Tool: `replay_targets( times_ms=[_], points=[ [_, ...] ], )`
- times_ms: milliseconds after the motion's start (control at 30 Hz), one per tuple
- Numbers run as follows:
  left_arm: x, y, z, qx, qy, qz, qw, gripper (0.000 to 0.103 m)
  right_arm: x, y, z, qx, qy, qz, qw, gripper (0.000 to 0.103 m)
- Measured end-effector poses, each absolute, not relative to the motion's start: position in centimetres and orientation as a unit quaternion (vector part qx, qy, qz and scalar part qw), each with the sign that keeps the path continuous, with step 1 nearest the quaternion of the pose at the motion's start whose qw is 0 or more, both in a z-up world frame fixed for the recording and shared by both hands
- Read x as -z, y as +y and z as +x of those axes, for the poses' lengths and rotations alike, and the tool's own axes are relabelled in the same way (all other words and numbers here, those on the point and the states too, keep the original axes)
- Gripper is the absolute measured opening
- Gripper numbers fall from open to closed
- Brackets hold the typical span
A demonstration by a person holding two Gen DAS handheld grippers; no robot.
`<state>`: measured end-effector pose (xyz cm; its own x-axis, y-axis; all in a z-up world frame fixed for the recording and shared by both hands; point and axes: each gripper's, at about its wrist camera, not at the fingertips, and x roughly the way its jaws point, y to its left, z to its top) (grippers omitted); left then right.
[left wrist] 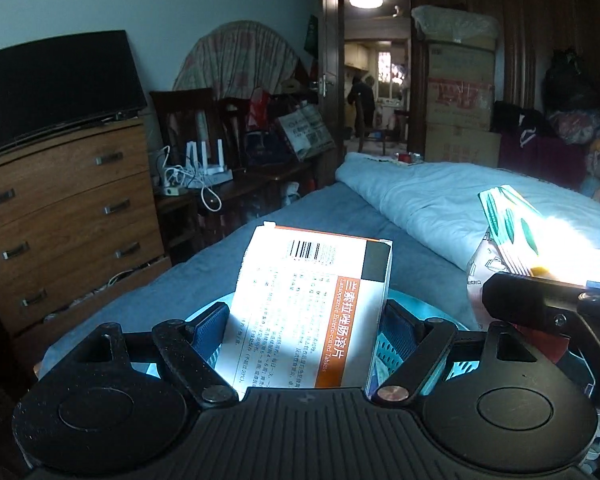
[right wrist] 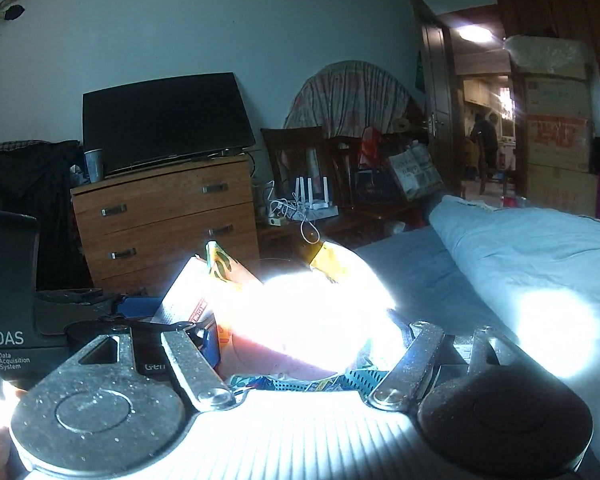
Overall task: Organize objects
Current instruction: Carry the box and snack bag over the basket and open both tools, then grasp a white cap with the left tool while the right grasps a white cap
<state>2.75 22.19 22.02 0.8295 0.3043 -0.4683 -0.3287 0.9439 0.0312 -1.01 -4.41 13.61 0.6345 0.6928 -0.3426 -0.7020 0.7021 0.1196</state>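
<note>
Left claw [left wrist: 306,330] grips medicine box [left wrist: 312,304]; right claw [right wrist: 300,344] glare-hidden

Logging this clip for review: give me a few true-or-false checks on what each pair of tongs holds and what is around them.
1. The left tongs are clamped on a white medicine box with an orange stripe. True.
2. The medicine box lies flat on the bed. False: it is held up between the blue pads, above a teal perforated basket.
3. A dark television stands on the wooden dresser. True.
4. The right wrist view clearly shows what the right tongs grip. False: sun glare washes out the space between the fingers.
5. The door to the hallway is shut. False: it stands open.
</note>
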Motion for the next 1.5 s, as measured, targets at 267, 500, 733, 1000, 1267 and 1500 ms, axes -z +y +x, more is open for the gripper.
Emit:
replay_targets(
  times_ms=[267,500,733,1000,1267,1500],
  points=[
    [-20.6,22.4,3.5,-0.182,0.245,-0.011,0.952,0.085,-12.8,-3.3,-0.9,-0.357,0.161,-0.006,0.920,0.091],
    [-15.6,29.3,0.9,-0.283,0.210,-0.056,0.934,0.083,-11.5,-12.4,-4.9,-0.321,0.144,0.032,0.935,0.098],
    [-13.4,31.8,2.4,-0.281,0.224,-0.116,0.926,0.076,-5.0,-22.9,-11.4,-0.208,0.215,0.081,0.951,0.098],
    [-13.0,34.5,2.2,-0.270,0.218,-0.197,0.917,0.078,0.0,-28.3,-17.0,-0.120,0.253,0.100,0.955,0.098],
    [-12.9,35.0,-2.5,-0.262,0.224,-0.191,0.919,0.091,2.1,-31.3,-19.5,-0.088,0.273,0.084,0.954,0.098],
    [-14.9,31.8,-5.2,-0.309,0.200,-0.071,0.927,0.085,5.1,-35.4,-19.5,-0.036,0.272,0.066,0.959,0.098]
  ],
)
